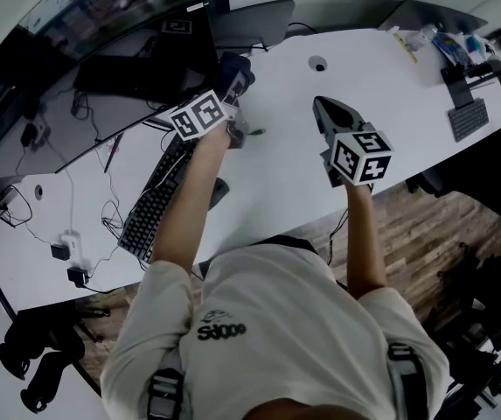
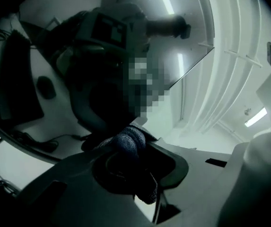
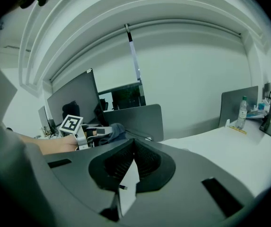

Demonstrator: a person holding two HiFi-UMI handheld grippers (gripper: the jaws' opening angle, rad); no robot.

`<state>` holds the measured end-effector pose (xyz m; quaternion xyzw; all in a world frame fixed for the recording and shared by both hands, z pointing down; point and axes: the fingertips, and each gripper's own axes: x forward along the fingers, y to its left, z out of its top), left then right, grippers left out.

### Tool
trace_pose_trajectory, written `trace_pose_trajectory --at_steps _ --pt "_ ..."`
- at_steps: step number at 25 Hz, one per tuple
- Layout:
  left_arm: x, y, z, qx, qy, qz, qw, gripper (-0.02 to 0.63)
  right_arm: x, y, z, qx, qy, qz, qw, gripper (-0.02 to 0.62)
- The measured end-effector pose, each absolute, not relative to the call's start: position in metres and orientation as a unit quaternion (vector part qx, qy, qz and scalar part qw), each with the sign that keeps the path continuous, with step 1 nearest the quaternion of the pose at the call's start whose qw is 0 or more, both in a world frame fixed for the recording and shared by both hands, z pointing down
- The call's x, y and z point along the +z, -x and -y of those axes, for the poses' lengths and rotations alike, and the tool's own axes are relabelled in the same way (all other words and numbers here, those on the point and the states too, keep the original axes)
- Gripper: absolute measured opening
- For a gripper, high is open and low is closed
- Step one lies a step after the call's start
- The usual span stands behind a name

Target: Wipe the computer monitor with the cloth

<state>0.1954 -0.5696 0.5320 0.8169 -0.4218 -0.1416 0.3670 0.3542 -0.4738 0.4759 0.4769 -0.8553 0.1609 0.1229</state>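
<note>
1. I am clenching my left gripper (image 2: 124,168) on the dark cloth (image 1: 238,70), which is bunching into a wad between the jaws and poking out past the tips
2. In the head view the cloth is sitting at upper centre, right by the lower right corner of the monitor (image 1: 128,33); I cannot tell whether it is actually pressing on the screen
3. I am holding my right gripper (image 3: 134,145) clenched on nothing, hovering over the bare desk (image 1: 294,182) at centre right, well apart from the monitor
4. I am judging the main risk to be the hard jaw tips scraping the glass, since the wad is covering them only thinly
5. With nothing steadying the monitor, a hard push could be rocking it backwards or dragging the cloth out of my grip
</note>
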Motion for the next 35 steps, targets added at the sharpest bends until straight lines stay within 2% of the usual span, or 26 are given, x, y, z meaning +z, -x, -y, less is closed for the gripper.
trace_pose_trajectory --at_steps 13,21,27,31,35 --pt "0.377 -0.200 0.553 -0.179 -0.854 0.421 0.247 0.074 0.416 -0.358 0.445 0.136 -0.496 0.853 0.086 -0.005" --pt "0.286 -0.200 0.527 -0.167 -0.883 0.416 0.142 0.074 0.375 -0.345 0.405 0.111 -0.515 0.847 0.066 -0.005" --pt "0.250 -0.186 0.494 -0.101 -0.917 0.379 0.073 0.074 0.351 -0.333 0.374 0.091 -0.534 0.839 0.052 -0.005" --pt "0.242 -0.146 0.458 -0.056 -0.924 0.377 0.020 0.074 0.339 -0.311 0.356 0.079 -0.535 0.840 0.045 -0.005" --pt "0.239 -0.100 0.416 0.006 -0.917 0.394 -0.064 0.074 0.321 -0.279 0.337 0.056 -0.528 0.847 0.038 -0.005"
